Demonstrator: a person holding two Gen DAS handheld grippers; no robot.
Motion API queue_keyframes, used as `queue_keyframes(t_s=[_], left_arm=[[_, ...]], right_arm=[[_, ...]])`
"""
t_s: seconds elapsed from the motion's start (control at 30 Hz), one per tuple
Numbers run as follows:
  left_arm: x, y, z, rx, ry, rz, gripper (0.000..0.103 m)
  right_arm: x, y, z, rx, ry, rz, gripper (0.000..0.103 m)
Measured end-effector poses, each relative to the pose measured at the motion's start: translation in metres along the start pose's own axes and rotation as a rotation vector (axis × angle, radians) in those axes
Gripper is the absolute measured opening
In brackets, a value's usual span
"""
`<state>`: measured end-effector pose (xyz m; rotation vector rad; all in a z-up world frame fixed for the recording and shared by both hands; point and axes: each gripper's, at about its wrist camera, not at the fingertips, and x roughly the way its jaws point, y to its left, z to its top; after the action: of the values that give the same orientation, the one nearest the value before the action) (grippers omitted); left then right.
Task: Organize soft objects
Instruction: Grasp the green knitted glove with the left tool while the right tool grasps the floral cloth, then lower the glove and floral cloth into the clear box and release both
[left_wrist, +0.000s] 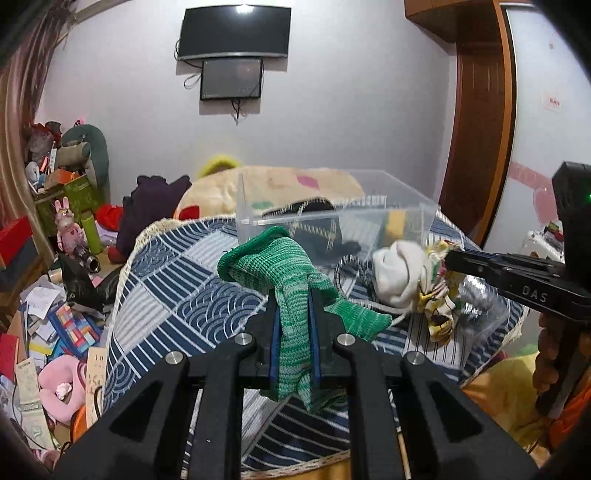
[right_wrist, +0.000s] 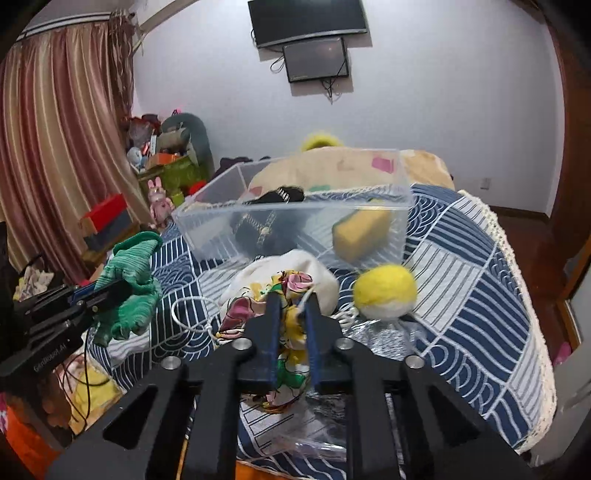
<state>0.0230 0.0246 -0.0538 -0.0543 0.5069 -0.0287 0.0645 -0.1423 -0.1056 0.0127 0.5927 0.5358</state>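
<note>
My left gripper (left_wrist: 291, 295) is shut on a green knitted cloth (left_wrist: 280, 269), held above the blue patterned bedspread (left_wrist: 177, 288); the cloth also shows in the right wrist view (right_wrist: 129, 284). My right gripper (right_wrist: 291, 299) is shut on a floral yellow cloth (right_wrist: 288, 325) bundled with a white soft piece (right_wrist: 291, 266); this bundle shows in the left wrist view (left_wrist: 406, 273). A yellow and white fuzzy ball (right_wrist: 384, 291) hangs beside it. A clear plastic box (right_wrist: 295, 206) ahead holds a yellow sponge (right_wrist: 362, 229) and a dark item (right_wrist: 277, 195).
A white string (right_wrist: 192, 314) lies on the bedspread. A crumpled clear plastic bag (right_wrist: 380, 339) lies under the right gripper. A large beige plush (left_wrist: 280, 184) sits behind the box. Toys, boxes and papers (left_wrist: 55, 314) clutter the floor at left.
</note>
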Motion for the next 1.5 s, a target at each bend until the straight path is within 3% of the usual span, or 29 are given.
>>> queue_keyframes(t_s=[0.33,0.7,1.1,1.5], left_arm=[[0.002,0.012,0.033,-0.013,-0.070,0.013,0.013],[0.022,0.010,0.072,0.038,-0.120,0.024,0.013],[0.070,0.012,0.097,0.061,-0.061,0.016,0.013],[0.131,0.011,0.092,0.072,0.066,0.009,0.013]], right_arm=[[-0.041,-0.003,0.035,-0.018,-0.152,-0.036,0.009],[-0.031,-0.002,0.083,-0.036,-0.241,-0.094,0.009],[-0.001,0.000,0.108,-0.066,-0.217,-0.128,0.009],[0.049,-0.003,0.101,-0.120,-0.049,-0.105,0.009]])
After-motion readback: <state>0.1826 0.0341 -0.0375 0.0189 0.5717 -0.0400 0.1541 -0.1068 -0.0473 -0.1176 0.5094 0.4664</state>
